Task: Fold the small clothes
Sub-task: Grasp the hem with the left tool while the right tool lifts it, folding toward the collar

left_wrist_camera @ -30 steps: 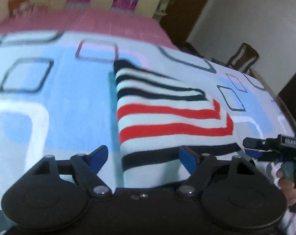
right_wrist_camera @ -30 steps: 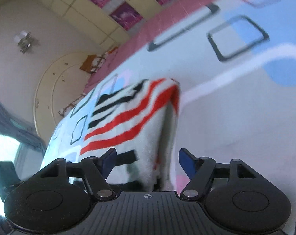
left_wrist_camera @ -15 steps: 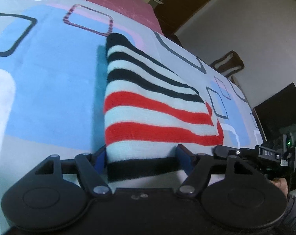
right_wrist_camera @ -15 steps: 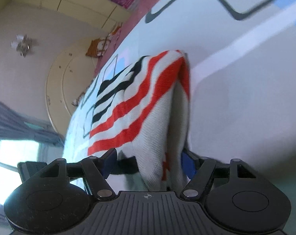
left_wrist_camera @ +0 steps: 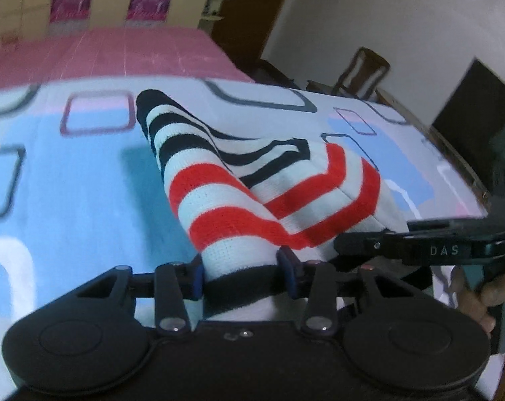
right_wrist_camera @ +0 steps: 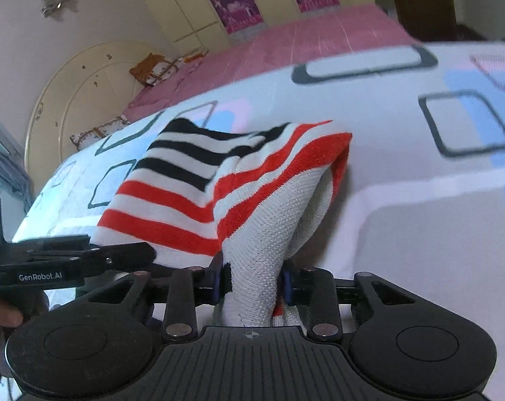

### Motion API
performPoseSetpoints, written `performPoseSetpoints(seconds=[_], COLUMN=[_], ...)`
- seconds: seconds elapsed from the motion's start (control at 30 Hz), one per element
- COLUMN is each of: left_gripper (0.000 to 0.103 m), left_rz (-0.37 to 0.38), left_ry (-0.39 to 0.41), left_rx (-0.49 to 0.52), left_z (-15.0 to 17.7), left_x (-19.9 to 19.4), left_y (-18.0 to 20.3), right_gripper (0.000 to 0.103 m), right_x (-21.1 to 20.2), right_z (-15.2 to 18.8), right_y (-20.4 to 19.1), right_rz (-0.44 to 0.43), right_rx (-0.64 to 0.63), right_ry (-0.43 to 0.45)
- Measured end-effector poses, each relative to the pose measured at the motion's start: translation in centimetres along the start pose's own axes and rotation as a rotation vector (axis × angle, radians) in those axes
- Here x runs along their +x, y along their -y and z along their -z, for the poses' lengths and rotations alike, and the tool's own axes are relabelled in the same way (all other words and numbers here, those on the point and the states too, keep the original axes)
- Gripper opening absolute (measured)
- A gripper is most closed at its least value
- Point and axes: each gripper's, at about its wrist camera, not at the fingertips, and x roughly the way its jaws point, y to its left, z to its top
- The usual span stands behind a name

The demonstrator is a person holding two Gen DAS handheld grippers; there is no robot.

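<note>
A small knitted garment with red, black and white stripes (left_wrist_camera: 239, 180) lies partly folded on the bed, its near edge lifted. My left gripper (left_wrist_camera: 240, 275) is shut on its near black-banded hem. My right gripper (right_wrist_camera: 252, 282) is shut on the other near corner of the garment (right_wrist_camera: 252, 200), which bunches up between the blue pads. The right gripper also shows in the left wrist view (left_wrist_camera: 419, 247), and the left gripper shows in the right wrist view (right_wrist_camera: 68, 260). The far end of the garment rests on the bed.
The bed has a light blue and white sheet with dark square outlines (left_wrist_camera: 68, 183) and a pink cover (left_wrist_camera: 119, 56) further back. A wooden chair (left_wrist_camera: 362, 70) and a dark door stand beyond the right edge. A round cream headboard (right_wrist_camera: 85, 100) is at the left.
Both grippers closed on the garment's near edge and lifted it, so the cloth now bunches and rises off the sheet. A second ago both were open in front of it.
</note>
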Motion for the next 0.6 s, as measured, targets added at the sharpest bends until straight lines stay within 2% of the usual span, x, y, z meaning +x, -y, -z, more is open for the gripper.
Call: performPoseSetpoints(seconds=[0.27,0.47,0.6], left_gripper=[0.042,0.042,0.042], left_rz=[-0.045,-0.106,-0.139], left_ry=[0.060,0.083,0.089], left_rx=[0.052,0.022,-0.016], left_z=[0.3,0.3,0.4], left_x=[-5.5,-6.3,-5.9], left_y=[-1.4,-0.5,-1.6], right_gripper=[0.032,0.032,0.032], right_x=[-0.3,2.3,5.1], right_z=[-0.1,-0.2,0.1], right_y=[-6.3,-12.8,-17.5], right_rz=[-0.005,-0.056,-0.098], right_rx=[-0.075,-0.143,-0.177], right_ry=[0.045,0.036,0.017])
